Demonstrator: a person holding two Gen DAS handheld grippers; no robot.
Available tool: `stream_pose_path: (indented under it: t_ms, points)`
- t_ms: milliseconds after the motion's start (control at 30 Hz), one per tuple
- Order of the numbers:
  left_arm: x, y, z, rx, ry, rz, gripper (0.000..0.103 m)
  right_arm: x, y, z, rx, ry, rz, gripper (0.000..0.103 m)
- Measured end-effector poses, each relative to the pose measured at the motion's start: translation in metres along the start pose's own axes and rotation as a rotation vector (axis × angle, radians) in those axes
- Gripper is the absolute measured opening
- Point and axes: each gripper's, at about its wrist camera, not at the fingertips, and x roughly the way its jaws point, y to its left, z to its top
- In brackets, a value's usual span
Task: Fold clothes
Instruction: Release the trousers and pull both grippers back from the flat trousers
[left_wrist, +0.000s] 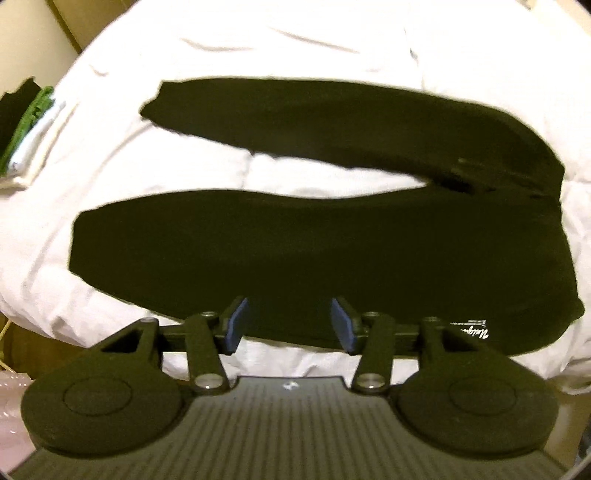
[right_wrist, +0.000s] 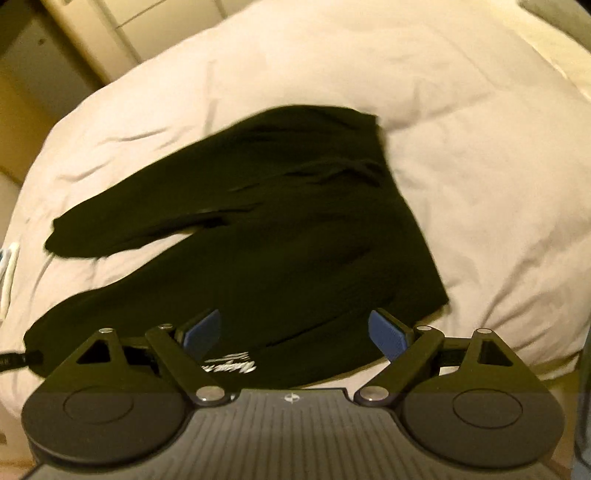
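A pair of black trousers (left_wrist: 295, 251) lies spread flat on a white duvet (left_wrist: 295, 48), legs pointing left and apart, waist at the right. A small white logo (left_wrist: 474, 330) sits near the waist's near edge. My left gripper (left_wrist: 287, 317) is open and empty, above the near edge of the near leg. The right wrist view shows the same trousers (right_wrist: 280, 236) with the logo (right_wrist: 229, 363) by the left pad. My right gripper (right_wrist: 295, 330) is open and empty, above the waist's near edge.
A stack of folded clothes (left_wrist: 26, 125), black, green and white, sits at the duvet's far left edge. The white duvet (right_wrist: 480, 147) extends beyond the trousers. Cream walls or furniture (right_wrist: 55, 55) stand beyond the bed.
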Motion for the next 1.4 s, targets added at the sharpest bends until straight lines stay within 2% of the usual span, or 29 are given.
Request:
stream_pose_path:
  t_ms: [67, 200, 433, 500, 533, 633, 967, 1400]
  points:
    - [-0.012, 0.003, -0.005, -0.004, -0.015, 0.001, 0.049, -0.006, 0.02, -0.004, -0.048, -0.013, 0.009, 0.089]
    - [-0.032, 0.005, -0.018, -0.011, -0.046, 0.018, 0.051, -0.023, 0.032, -0.016, -0.11, -0.036, 0.018, 0.089]
    - [-0.062, -0.005, -0.059, -0.035, -0.055, 0.041, 0.053, -0.042, 0.026, -0.041, -0.17, -0.03, 0.018, 0.089]
    - [-0.074, -0.011, -0.073, -0.039, -0.068, 0.041, 0.054, -0.039, 0.045, -0.06, -0.172, -0.034, 0.017, 0.089]
    - [-0.08, -0.014, -0.08, -0.039, -0.078, 0.041, 0.055, -0.047, 0.039, -0.065, -0.174, -0.037, 0.019, 0.089]
    - [-0.098, -0.025, -0.1, -0.019, -0.11, 0.058, 0.06, -0.089, 0.055, -0.102, -0.18, -0.044, 0.021, 0.089]
    - [-0.149, -0.041, -0.152, -0.015, -0.206, 0.067, 0.062, -0.125, 0.022, -0.135, -0.229, -0.078, 0.031, 0.09]
    - [-0.179, -0.042, -0.177, -0.012, -0.271, 0.085, 0.064, -0.144, 0.017, -0.151, -0.234, -0.115, 0.048, 0.09]
